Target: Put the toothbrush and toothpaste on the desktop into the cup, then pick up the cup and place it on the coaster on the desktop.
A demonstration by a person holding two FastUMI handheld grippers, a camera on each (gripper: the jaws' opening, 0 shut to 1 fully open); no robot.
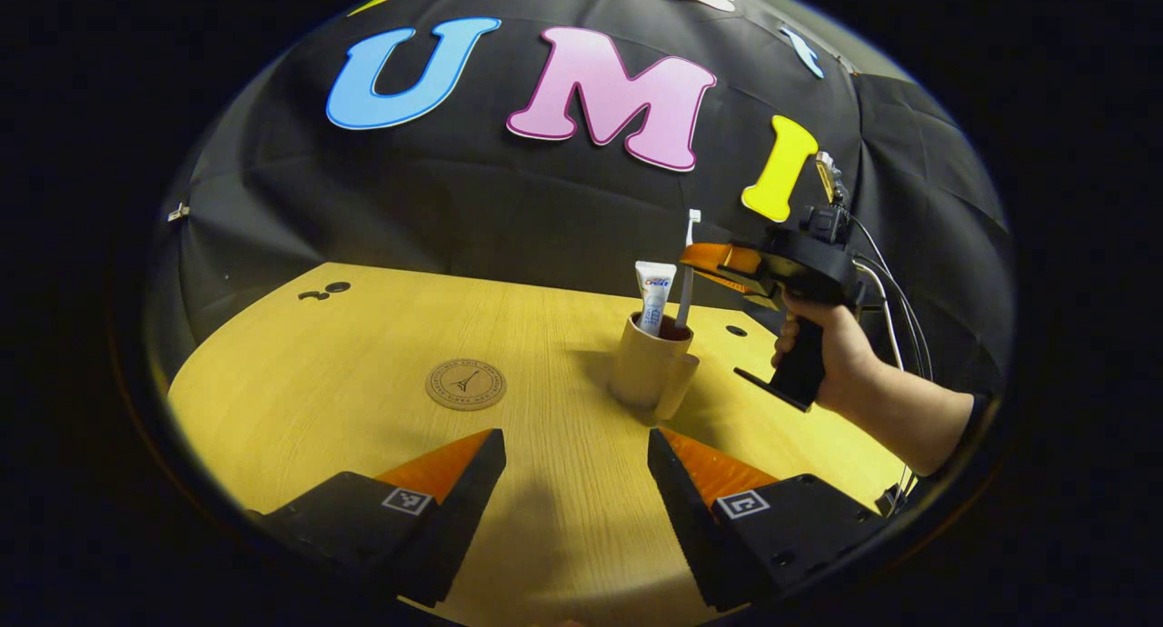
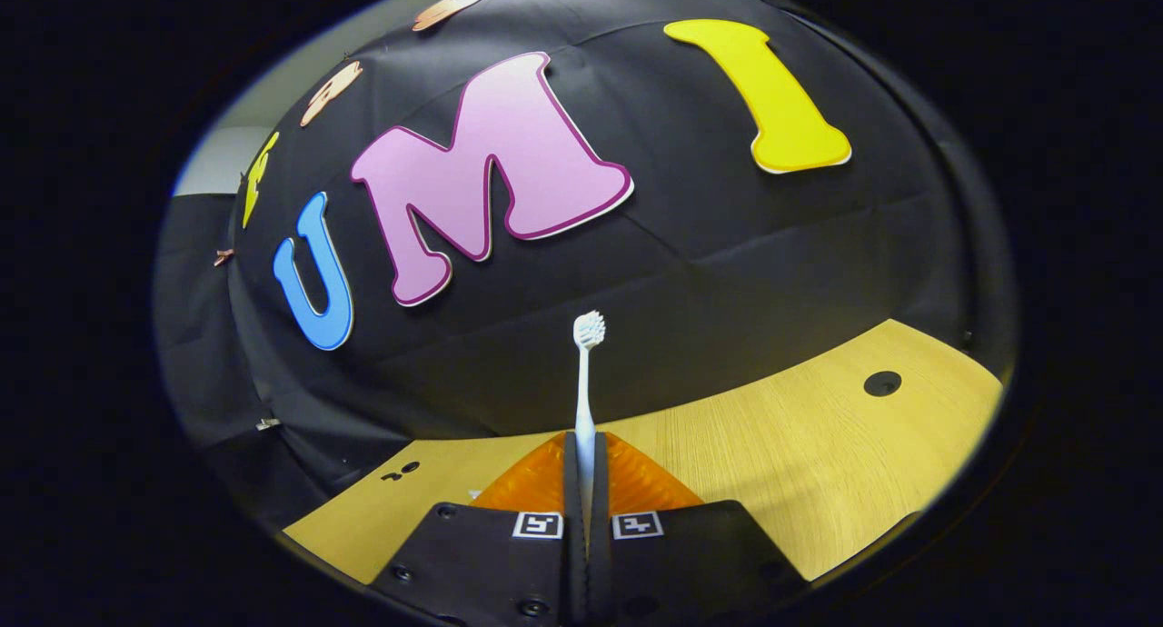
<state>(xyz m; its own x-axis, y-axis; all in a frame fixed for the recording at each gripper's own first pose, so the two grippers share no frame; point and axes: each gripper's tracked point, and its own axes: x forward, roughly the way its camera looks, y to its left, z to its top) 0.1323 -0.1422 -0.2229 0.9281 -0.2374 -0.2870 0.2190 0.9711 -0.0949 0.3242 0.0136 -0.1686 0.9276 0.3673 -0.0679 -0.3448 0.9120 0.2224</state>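
Note:
A tan cup (image 1: 647, 371) stands on the wooden desktop (image 1: 545, 518) right of centre, with a white toothpaste tube (image 1: 654, 296) upright inside it. A white toothbrush (image 1: 688, 273) stands head up with its lower end inside the cup. My right gripper (image 1: 704, 256), held by a hand (image 1: 840, 359), grips its handle from the right. In the right gripper view the toothbrush (image 2: 585, 400) rises from between the shut fingers of the right gripper (image 2: 586, 450). A round brown coaster (image 1: 465, 383) lies left of the cup. My left gripper (image 1: 577, 454) is open, low over the desktop in front of the cup.
Small dark holes mark the desktop at the far left (image 1: 337, 287) and behind the cup (image 1: 736, 331); another hole (image 2: 882, 383) shows in the right gripper view. Cables trail from the right gripper's rear. The black cloth wall closes off the back.

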